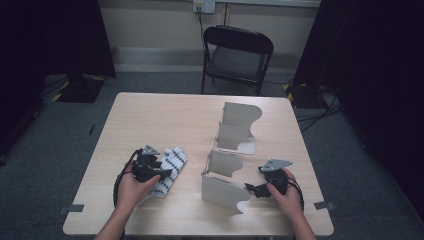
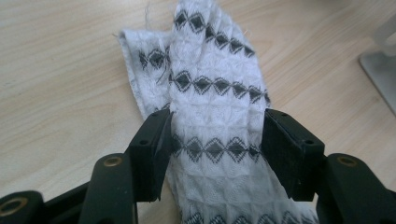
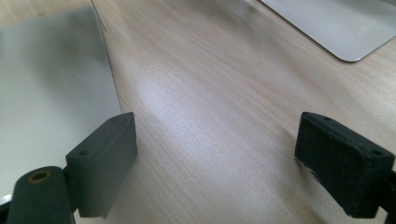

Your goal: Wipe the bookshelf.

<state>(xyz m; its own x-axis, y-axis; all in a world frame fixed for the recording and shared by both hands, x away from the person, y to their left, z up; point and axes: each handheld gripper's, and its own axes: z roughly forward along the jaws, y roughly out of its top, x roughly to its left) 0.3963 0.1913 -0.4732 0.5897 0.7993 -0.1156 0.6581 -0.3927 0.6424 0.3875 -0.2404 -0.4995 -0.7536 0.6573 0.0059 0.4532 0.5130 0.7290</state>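
Observation:
A white cloth (image 2: 210, 88) with rows of black diamonds lies folded on the wooden table (image 1: 165, 115), near its front left (image 1: 172, 161). My left gripper (image 1: 164, 174) is over the cloth's near part. In the left gripper view the cloth runs between the jaws (image 2: 217, 140) and both pads touch its sides, squeezing it slightly narrower there. My right gripper (image 1: 251, 189) rests low at the front right, pointing left toward a grey sheet-metal stand (image 1: 222, 192). Its jaws (image 3: 217, 154) stand wide apart over bare wood with nothing between them.
Several grey sheet-metal stands with curved tops stand right of centre: two near ones (image 1: 225, 162) and two farther back (image 1: 241, 116). One panel (image 3: 51, 84) is just left of my right jaws, a flat base plate (image 3: 336, 23) beyond them. A black folding chair (image 1: 237, 55) stands behind the table.

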